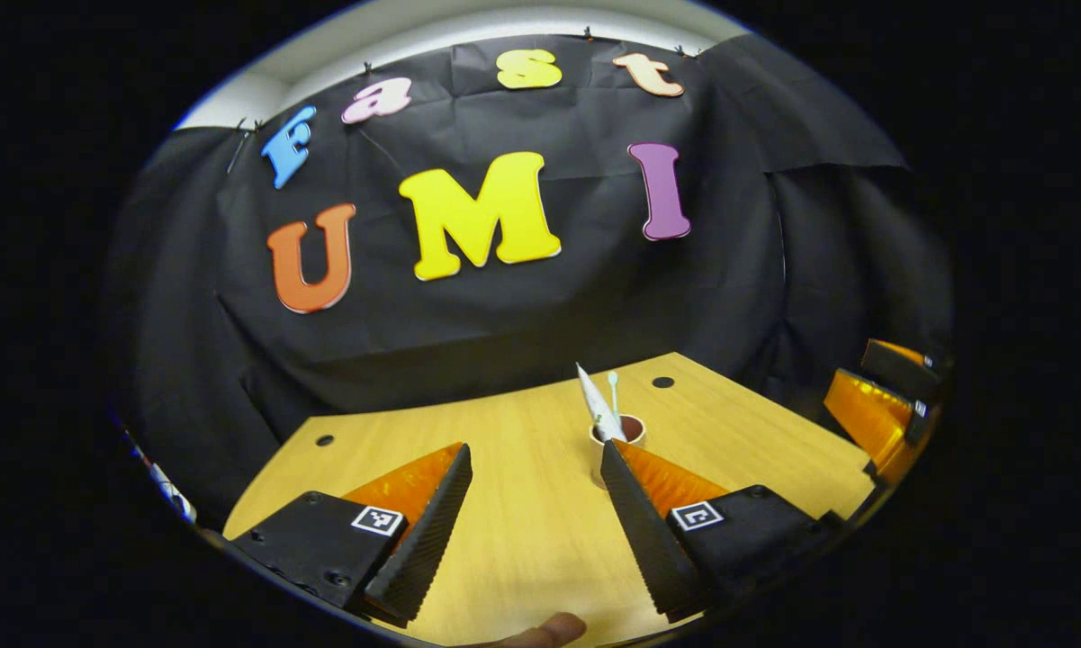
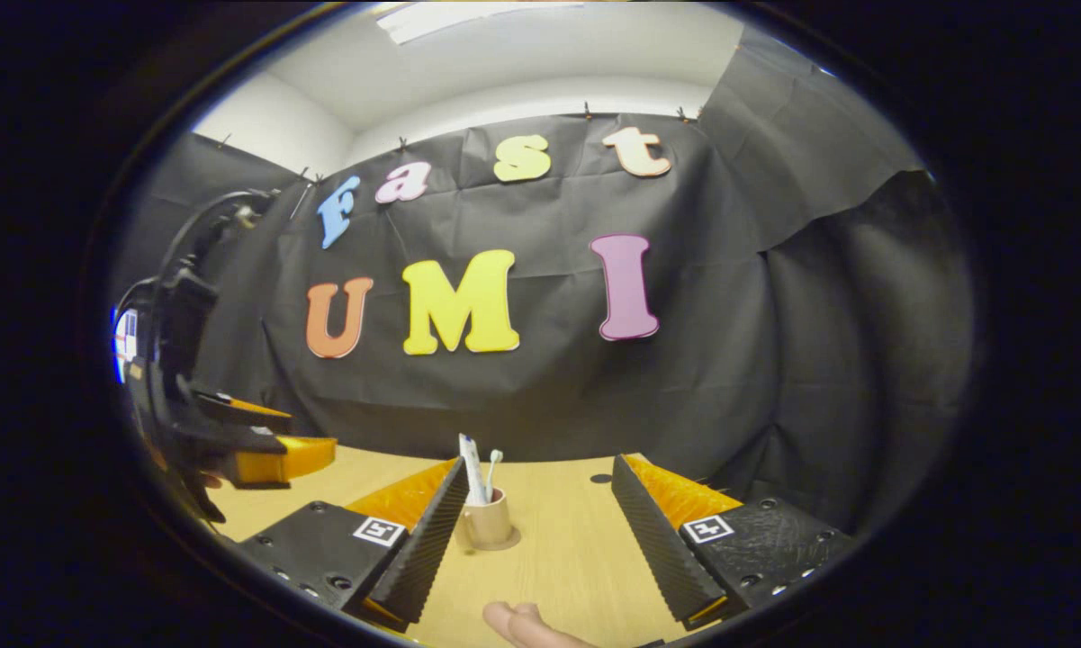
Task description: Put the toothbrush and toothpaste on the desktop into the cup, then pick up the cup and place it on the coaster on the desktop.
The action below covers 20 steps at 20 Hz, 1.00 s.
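A tan cup (image 2: 489,520) stands upright on a round coaster (image 2: 504,544) on the wooden desktop (image 2: 558,558). A white toothpaste tube (image 2: 472,468) and a pale toothbrush (image 2: 493,464) stick up out of it. My right gripper (image 2: 538,463) is open and held back from the cup, which sits just past its left finger. In the left gripper view the cup (image 1: 628,428), with the toothpaste tube (image 1: 594,400) and toothbrush (image 1: 614,387) inside, is partly hidden behind the right finger of my open left gripper (image 1: 535,450). Neither gripper holds anything.
The right gripper (image 1: 882,396) hangs at the table's far right edge, and the left gripper (image 2: 252,450) with its hand is at the left. A fingertip (image 2: 522,621) shows at the bottom. Small dark holes (image 1: 662,382) mark the desktop; the black cloth wall stands behind.
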### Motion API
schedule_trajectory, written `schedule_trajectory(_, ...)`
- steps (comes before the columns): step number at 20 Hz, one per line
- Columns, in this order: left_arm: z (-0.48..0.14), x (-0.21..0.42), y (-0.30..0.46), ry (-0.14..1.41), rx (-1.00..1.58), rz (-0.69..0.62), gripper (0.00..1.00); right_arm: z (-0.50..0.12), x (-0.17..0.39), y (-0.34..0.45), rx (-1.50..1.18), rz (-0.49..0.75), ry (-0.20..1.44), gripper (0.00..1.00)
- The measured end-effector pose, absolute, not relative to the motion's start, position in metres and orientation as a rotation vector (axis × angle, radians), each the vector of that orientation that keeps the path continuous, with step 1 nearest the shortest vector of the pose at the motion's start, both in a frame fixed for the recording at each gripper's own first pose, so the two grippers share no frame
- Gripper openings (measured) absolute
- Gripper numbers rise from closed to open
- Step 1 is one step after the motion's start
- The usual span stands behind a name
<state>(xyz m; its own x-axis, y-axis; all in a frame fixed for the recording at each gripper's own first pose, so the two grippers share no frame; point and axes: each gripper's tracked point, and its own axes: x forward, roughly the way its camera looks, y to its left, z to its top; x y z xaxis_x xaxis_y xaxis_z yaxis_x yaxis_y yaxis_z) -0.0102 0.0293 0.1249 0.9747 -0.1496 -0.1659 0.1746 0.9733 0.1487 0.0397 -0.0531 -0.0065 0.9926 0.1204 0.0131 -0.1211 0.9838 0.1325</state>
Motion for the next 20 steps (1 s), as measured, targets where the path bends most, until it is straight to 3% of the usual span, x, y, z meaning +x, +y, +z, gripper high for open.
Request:
schedule_trajectory(3,0.096,-0.03,0.05,0.141,0.081,-0.12,0.99,-0.015,0.037,-0.029,0.116,0.162,0.021,0.96)
schedule_trajectory(8,0.091,-0.045,0.085,0.107,-0.008,-0.073,0.99,-0.023,0.025,0.011,0.08,0.217,0.045,0.96)
schedule_trajectory(20,0.065,-0.042,0.091,0.156,-0.103,-0.078,1.0,-0.018,0.022,0.002,0.07,0.174,0.036,0.95)
